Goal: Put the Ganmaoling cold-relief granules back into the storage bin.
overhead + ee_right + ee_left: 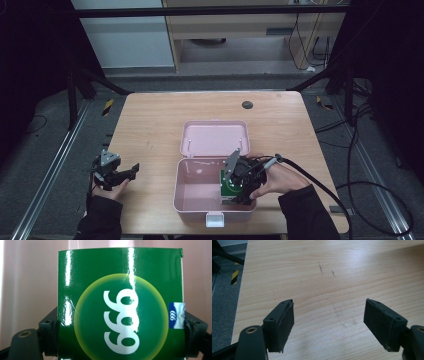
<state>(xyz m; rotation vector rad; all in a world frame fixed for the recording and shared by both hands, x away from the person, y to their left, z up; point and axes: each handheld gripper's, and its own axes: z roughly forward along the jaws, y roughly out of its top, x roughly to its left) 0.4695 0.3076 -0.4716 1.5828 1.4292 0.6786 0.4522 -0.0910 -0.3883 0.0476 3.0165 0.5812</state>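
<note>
Wooden table [150,130], pink box [200,200] open near the front edge, its lid [215,137] folded back flat toward the far side. White latch tab [215,219] hangs at the front wall of the box.

Right gripper [239,187] is held by the person's right hand [280,177] over the right half of the open box, pointing down into it. Its 2 jaws pinch a green carton [120,305] by its 2 side edges; in the right gripper view the carton stands between the jaws and rises well past their tips, with pink box wall behind it. Carton face shows a yellow-green circle with white "999" digits, read sideways, and a small blue label [176,315] at its right edge, touching the right jaw. In the high view the carton [229,186] sits inside the box at its right side; cannot tell whether it touches the box floor.

Left gripper [131,172] is held in the left hand [112,187] at the table's left front, well apart from the box. Jaws spread wide over bare wood, nothing between them. Left gripper view: faint dark scuff marks [320,267] on the wood ahead of the jaws.
</note>
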